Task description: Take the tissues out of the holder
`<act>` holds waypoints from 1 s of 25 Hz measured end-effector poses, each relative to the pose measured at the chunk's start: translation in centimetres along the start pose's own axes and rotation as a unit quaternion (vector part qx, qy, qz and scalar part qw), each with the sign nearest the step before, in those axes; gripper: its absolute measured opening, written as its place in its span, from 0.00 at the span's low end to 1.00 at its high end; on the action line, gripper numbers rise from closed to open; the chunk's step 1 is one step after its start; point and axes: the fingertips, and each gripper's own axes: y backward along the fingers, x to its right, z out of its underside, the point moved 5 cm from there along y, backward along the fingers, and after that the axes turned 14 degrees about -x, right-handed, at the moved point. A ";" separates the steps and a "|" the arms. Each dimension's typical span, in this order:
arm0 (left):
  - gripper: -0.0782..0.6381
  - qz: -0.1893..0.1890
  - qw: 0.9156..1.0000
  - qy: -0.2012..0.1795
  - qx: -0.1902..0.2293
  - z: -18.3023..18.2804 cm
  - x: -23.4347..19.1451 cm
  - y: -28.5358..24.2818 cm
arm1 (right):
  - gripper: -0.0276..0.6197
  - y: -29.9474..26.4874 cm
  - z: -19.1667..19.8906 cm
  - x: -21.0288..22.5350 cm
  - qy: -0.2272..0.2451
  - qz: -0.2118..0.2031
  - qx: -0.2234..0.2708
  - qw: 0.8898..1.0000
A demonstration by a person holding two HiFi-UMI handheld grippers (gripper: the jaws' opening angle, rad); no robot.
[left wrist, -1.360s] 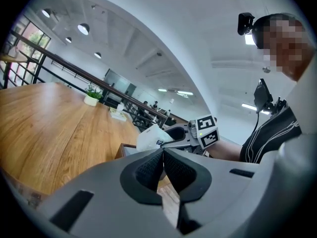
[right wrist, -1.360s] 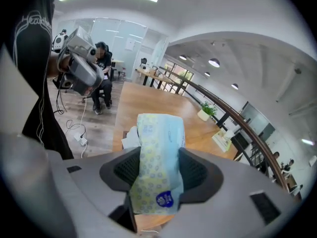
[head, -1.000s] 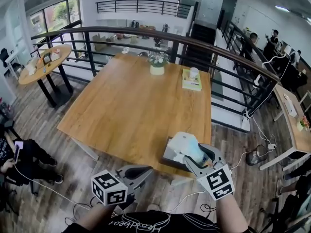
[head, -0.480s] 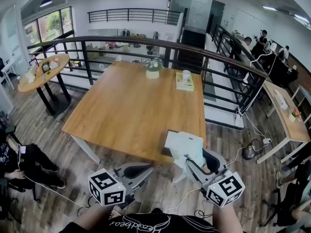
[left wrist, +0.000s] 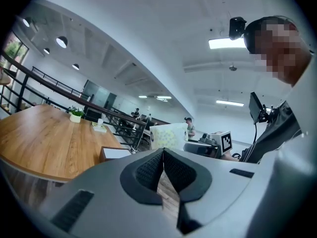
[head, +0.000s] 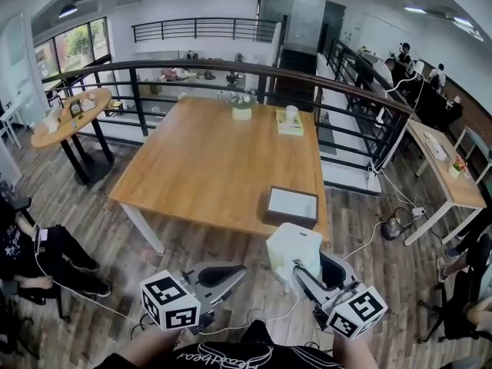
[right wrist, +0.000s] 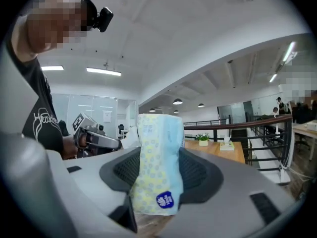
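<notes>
Off the worktop's (head: 207, 167) near edge, the right claw (head: 301, 271) grips the tissues (head: 292, 246) and holds them in the air, well clear of the holder (head: 292, 206) by that edge. The left claw (head: 229, 272) is closed on nothing. The taking-out looks done, I'd say. The next move calls for a flat spot to set them down, then letting go.

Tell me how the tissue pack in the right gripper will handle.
Probably soft: the tissue pack looks pinched in where the right gripper squeezes it. Likely light, since one gripper holds it aloft upright. Its plastic wrap may be slippery.
</notes>
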 end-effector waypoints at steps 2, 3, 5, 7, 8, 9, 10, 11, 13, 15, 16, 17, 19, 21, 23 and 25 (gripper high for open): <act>0.13 0.004 1.000 0.003 -0.001 1.2 1.1 1.1 | 0.40 1.0 1.0 -1.9 -0.010 -0.005 0.006 1.000; 0.13 0.006 1.000 0.005 -0.001 1.7 1.5 1.6 | 0.41 1.4 1.4 -2.8 -0.013 -0.007 0.006 1.000; 0.13 0.008 1.000 0.009 0.000 2.7 2.5 2.5 | 0.40 2.3 2.3 -4.2 -0.021 -0.012 0.005 1.000; 0.13 0.009 1.000 0.009 0.004 3.5 3.4 3.1 | 0.41 3.1 3.0 -5.4 -0.030 -0.017 0.006 0.999; 0.13 0.009 1.000 0.007 0.005 3.8 3.8 3.4 | 0.41 3.5 3.3 -5.9 -0.033 -0.019 0.007 0.999; 0.13 0.009 1.000 0.005 0.007 4.1 4.3 3.7 | 0.41 3.9 3.5 -6.4 -0.035 -0.019 0.009 0.999; 0.13 0.010 1.000 0.003 0.008 4.2 4.7 4.0 | 0.40 4.3 3.7 -6.9 -0.036 -0.020 0.010 0.999; 0.13 0.010 1.000 0.002 0.010 4.3 5.2 4.2 | 0.41 4.6 3.8 -7.3 -0.037 -0.021 0.012 0.999; 0.13 0.011 1.000 -0.002 0.015 4.5 6.0 4.5 | 0.41 5.3 4.0 -8.1 -0.040 -0.026 0.015 0.999; 0.13 0.012 1.000 -0.008 0.017 4.9 6.8 4.6 | 0.41 5.9 4.4 -8.7 -0.043 -0.031 0.017 0.998; 0.13 0.014 1.000 -0.010 0.015 5.1 7.2 4.6 | 0.41 6.2 4.5 -9.1 -0.045 -0.032 0.017 0.998; 0.13 0.016 1.000 -0.011 0.012 5.3 7.5 4.6 | 0.41 6.5 4.6 -9.4 -0.047 -0.032 0.017 0.998; 0.13 0.020 1.000 -0.013 0.008 5.5 8.1 4.5 | 0.41 7.1 4.9 -9.9 -0.050 -0.033 0.019 0.998; 0.13 0.025 1.000 -0.015 0.006 5.5 8.5 4.4 | 0.41 7.6 5.1 -10.3 -0.053 -0.035 0.020 0.998; 0.13 0.028 0.999 -0.017 0.006 5.4 8.9 4.1 | 0.41 8.0 5.3 -10.5 -0.054 -0.035 0.020 0.998; 0.13 0.031 0.999 -0.020 0.007 5.4 9.2 3.9 | 0.41 8.3 5.6 -10.6 -0.054 -0.032 0.019 0.998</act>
